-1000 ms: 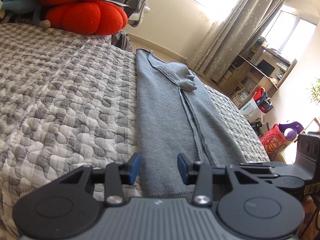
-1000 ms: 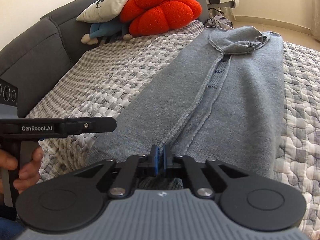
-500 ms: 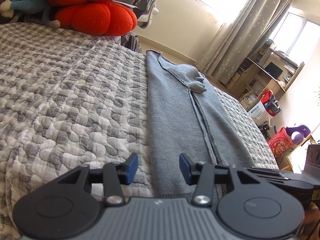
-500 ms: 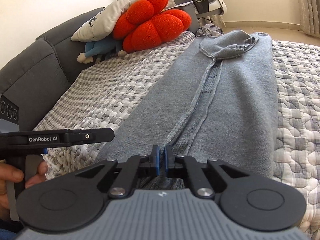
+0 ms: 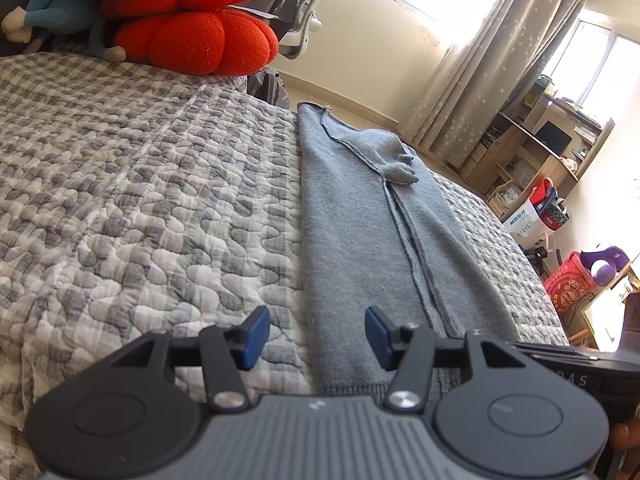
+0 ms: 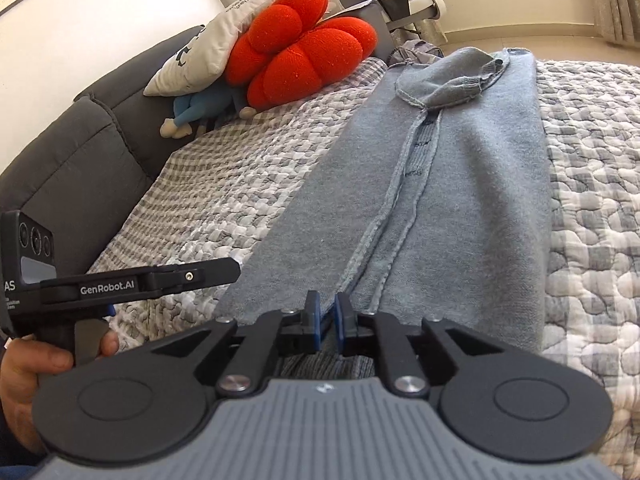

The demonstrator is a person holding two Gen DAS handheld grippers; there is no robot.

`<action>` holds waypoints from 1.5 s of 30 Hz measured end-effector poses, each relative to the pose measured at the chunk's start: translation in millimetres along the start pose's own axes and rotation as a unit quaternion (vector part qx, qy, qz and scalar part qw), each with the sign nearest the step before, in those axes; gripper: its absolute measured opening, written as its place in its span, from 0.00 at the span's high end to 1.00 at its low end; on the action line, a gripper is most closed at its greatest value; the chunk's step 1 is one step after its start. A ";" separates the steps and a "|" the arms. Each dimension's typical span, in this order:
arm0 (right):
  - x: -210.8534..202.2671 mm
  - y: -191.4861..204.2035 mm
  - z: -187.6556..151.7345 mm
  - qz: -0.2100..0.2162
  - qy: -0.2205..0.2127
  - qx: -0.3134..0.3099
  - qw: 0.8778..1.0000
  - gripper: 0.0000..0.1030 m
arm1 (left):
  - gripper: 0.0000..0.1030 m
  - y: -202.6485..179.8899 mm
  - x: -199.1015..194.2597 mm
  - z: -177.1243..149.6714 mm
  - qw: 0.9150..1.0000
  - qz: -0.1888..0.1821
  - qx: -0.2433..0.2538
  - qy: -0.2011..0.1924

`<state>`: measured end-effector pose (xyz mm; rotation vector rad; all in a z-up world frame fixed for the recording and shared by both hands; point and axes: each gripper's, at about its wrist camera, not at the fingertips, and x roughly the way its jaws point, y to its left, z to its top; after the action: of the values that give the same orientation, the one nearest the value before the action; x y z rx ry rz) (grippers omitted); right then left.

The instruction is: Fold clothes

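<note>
A grey sweater [image 5: 372, 240] lies folded lengthwise into a long strip on the quilted bed, sleeves folded in along the middle; it also shows in the right wrist view [image 6: 440, 200]. My left gripper [image 5: 316, 336] is open and empty, its blue pads straddling the sweater's near left edge above the ribbed hem. My right gripper [image 6: 326, 322] has its jaws slightly parted over the near hem at the centre seam, with cloth seen between the pads; no grip shows. The left gripper's body [image 6: 132, 284] appears at the left of the right wrist view.
The grey checked quilt [image 5: 140, 208] covers the bed. Red cushions [image 5: 192, 28], a white pillow and a blue stuffed toy sit at the headboard end. A dark padded headboard [image 6: 72, 168] runs along the left. Desk, baskets and curtains [image 5: 488, 80] stand beyond the bed.
The right gripper's jaws have parted from fully shut to a narrow gap. The left gripper has shifted slightly left, staying open. The sweater lies the same.
</note>
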<state>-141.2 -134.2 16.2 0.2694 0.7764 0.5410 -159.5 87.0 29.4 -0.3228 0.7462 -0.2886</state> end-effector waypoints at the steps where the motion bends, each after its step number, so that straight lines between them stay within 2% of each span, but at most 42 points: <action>1: 3.3 1.6 -0.3 -0.007 0.000 -0.005 1.000 0.87 | 0.46 -1.9 0.4 0.5 1.000 0.005 0.003 0.001; 3: 11.2 4.8 -5.2 -0.018 0.007 -0.015 1.000 0.86 | 0.35 -5.6 1.1 1.5 1.000 0.015 0.008 0.002; 5: 10.2 10.4 -9.3 -0.025 -0.001 -0.037 0.999 0.86 | 0.29 -10.2 2.0 2.4 1.000 0.020 0.017 0.000; 6: 9.6 12.3 -9.9 -0.028 -0.003 -0.043 0.999 0.91 | 0.27 -12.5 2.5 2.6 1.000 0.019 0.023 0.000; 9: 6.8 9.0 -10.8 -0.027 -0.008 -0.034 0.999 0.95 | 0.26 -14.5 3.1 3.2 0.999 0.019 0.026 -0.004; 15: -10.6 7.3 -8.5 -0.027 -0.034 -0.024 0.999 0.97 | 0.26 -10.6 4.2 4.0 1.000 0.015 0.014 -0.005; 16: -13.4 7.0 -8.5 -0.027 -0.037 -0.023 0.999 0.99 | 0.26 -10.9 4.6 3.7 1.000 0.014 0.014 -0.004; 22: -20.4 0.2 -11.3 -0.044 -0.041 -0.014 0.998 0.99 | 0.26 -12.2 5.0 1.8 1.000 0.011 0.016 -0.001; 25: -24.4 -5.9 -12.8 -0.037 -0.035 -0.006 0.999 0.93 | 0.26 -11.9 3.0 -0.4 1.000 0.014 0.018 -0.002; 26: -26.7 -5.4 -13.9 -0.036 -0.035 -0.009 0.999 0.88 | 0.26 -11.7 2.0 -1.7 1.000 0.015 0.021 -0.003; 32: -24.0 4.1 -22.9 -0.055 -0.024 -0.049 0.997 0.87 | 0.27 -14.9 0.4 -0.7 1.000 0.017 0.022 -0.002; 34: -22.8 2.0 -22.0 -0.052 -0.024 -0.040 0.998 0.82 | 0.26 -23.0 -4.6 0.7 0.999 0.013 0.037 -0.012; 35: -22.3 0.9 -21.6 -0.050 -0.023 -0.036 0.998 0.73 | 0.26 -26.3 -5.9 0.4 0.999 0.014 0.046 -0.016; 36: -22.2 0.1 -21.6 -0.046 -0.023 -0.034 0.998 0.55 | 0.26 -28.8 -6.6 0.0 0.998 0.016 0.053 -0.018; 38: -23.5 2.7 -23.2 -0.044 -0.029 -0.046 0.998 0.45 | 0.26 -31.1 -6.5 -1.0 0.998 0.019 0.061 -0.018; 41: -24.2 9.9 -27.0 -0.063 -0.031 -0.081 0.994 0.45 | 0.26 -26.3 -2.0 -3.0 0.999 0.017 0.050 -0.005; 43: -23.3 14.3 -30.2 -0.078 -0.028 -0.105 0.991 0.50 | 0.26 -24.2 -0.9 -5.0 0.999 0.016 0.048 -0.001; 45: -21.5 17.4 -33.5 -0.090 -0.022 -0.124 0.988 0.78 | 0.26 -23.0 -0.1 -6.8 0.999 0.014 0.044 0.002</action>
<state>-184.4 -130.5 13.1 -0.0202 0.6753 0.4543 -167.6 64.9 33.6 -0.2284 0.7383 -0.2954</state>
